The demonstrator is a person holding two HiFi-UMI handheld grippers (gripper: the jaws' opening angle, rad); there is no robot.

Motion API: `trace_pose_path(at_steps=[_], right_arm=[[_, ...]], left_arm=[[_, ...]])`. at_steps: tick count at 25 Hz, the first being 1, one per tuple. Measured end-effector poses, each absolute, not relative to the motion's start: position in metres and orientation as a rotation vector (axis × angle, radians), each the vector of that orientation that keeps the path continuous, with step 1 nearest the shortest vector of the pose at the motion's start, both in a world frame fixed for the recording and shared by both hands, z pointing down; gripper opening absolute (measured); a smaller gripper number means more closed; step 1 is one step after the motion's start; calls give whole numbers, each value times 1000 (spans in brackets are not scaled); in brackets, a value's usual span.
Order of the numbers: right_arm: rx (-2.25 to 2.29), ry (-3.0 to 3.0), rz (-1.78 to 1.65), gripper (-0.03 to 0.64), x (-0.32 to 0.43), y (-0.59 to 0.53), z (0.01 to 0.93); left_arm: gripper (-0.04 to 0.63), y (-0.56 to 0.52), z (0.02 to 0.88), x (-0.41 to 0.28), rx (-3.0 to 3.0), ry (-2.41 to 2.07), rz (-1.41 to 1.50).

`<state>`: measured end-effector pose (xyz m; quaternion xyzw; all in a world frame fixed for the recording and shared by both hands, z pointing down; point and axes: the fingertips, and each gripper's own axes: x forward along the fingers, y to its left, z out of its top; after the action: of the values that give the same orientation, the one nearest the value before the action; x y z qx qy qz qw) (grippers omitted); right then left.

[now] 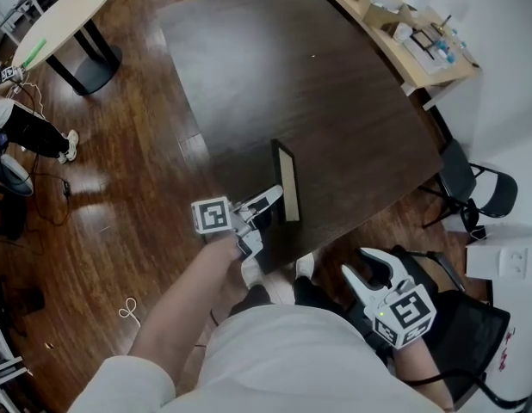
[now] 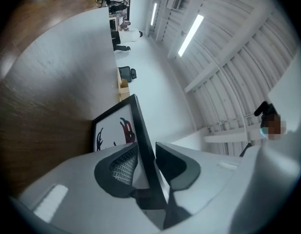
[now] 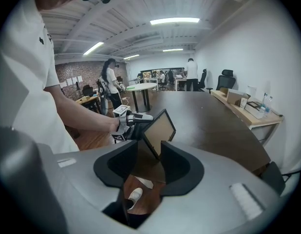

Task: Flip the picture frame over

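The black picture frame [image 1: 288, 183] stands on its long edge near the front edge of the dark table [image 1: 292, 84]. Its brown backing [image 3: 160, 128] faces my right gripper, and its printed side [image 2: 116, 128] shows in the left gripper view. My left gripper [image 1: 270, 206] sits at the frame's near end, and the frame's edge runs between its jaws [image 2: 145, 165]. The jaws stand slightly apart around that edge, open. My right gripper [image 1: 369, 278] hangs off the table at the lower right, open and empty [image 3: 149, 162], well clear of the frame.
A round light table [image 1: 64, 11] stands at the upper left. A wooden desk [image 1: 395, 15] with boxes and bottles runs along the upper right wall. A black chair [image 1: 473, 188] is at the table's right. A person [image 1: 25, 127] sits at the left edge.
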<state>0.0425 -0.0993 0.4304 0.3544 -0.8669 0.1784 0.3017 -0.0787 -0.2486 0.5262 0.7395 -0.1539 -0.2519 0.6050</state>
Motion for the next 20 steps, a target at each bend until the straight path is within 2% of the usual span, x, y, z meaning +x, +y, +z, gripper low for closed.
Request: trace_pose_path(at_steps=[4,11,20], right_arm=[[940,-2291,485,152,38,-98,433],[958,-2256,513,152,35,-91,440],[964,-2207,588,152,40,-63,458]], left_arm=[[104,-248,542,-90,1726,-376,-528],[107,-255,583,-112,1854,-563,-247],[129,-256,619,-115,1969,-831,258]])
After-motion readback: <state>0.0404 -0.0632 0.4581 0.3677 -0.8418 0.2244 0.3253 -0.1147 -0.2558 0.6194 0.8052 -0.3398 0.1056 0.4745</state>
